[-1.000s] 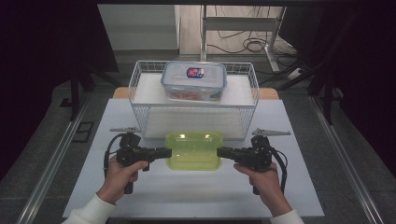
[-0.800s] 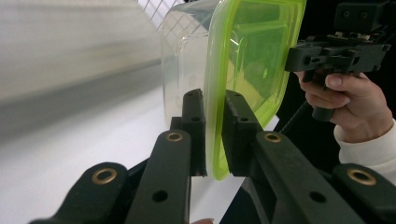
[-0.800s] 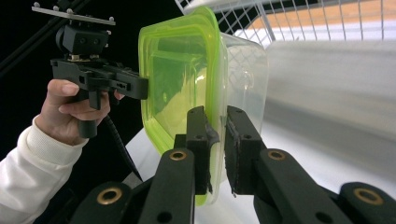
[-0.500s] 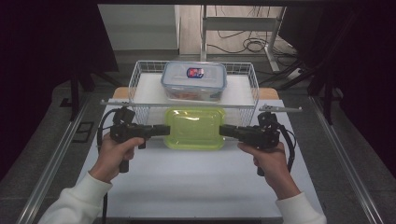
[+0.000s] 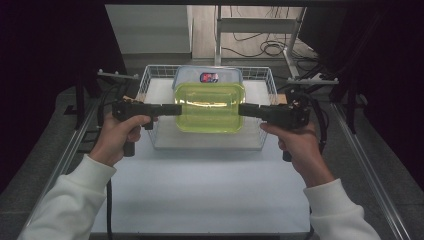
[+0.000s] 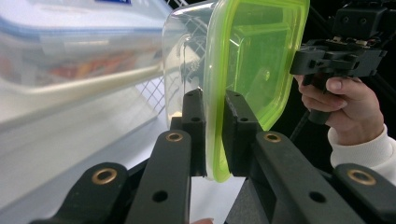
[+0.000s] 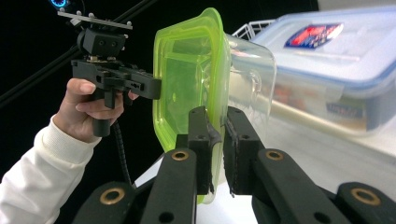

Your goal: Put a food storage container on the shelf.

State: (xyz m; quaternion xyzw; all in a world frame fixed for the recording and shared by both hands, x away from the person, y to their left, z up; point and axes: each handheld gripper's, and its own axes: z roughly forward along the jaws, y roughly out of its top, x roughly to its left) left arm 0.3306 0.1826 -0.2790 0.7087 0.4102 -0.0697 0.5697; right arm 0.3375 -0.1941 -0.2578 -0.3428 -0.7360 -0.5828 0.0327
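— High view: I hold the green-lidded container [image 5: 209,107] in the air over the wire basket [image 5: 150,80], left tongs [image 5: 176,109] and right tongs [image 5: 242,109] each clamped on an opposite lid rim, so it should stay level.

— And the gripper views?

— Left gripper view shows the pads [image 6: 194,122] pinching the lid's lip; the blue-lidded box [image 7: 336,60] sits just behind.

The green-lidded container [image 5: 209,107] is rising from the white tabletop [image 5: 200,185] in front of the wire basket [image 5: 150,85] and is now hanging above the basket's front part, partly covering the blue-lidded box [image 5: 207,76] inside. The left gripper [image 5: 176,110] and right gripper [image 5: 243,110], clamped on its ends, are lifting with it toward the basket.
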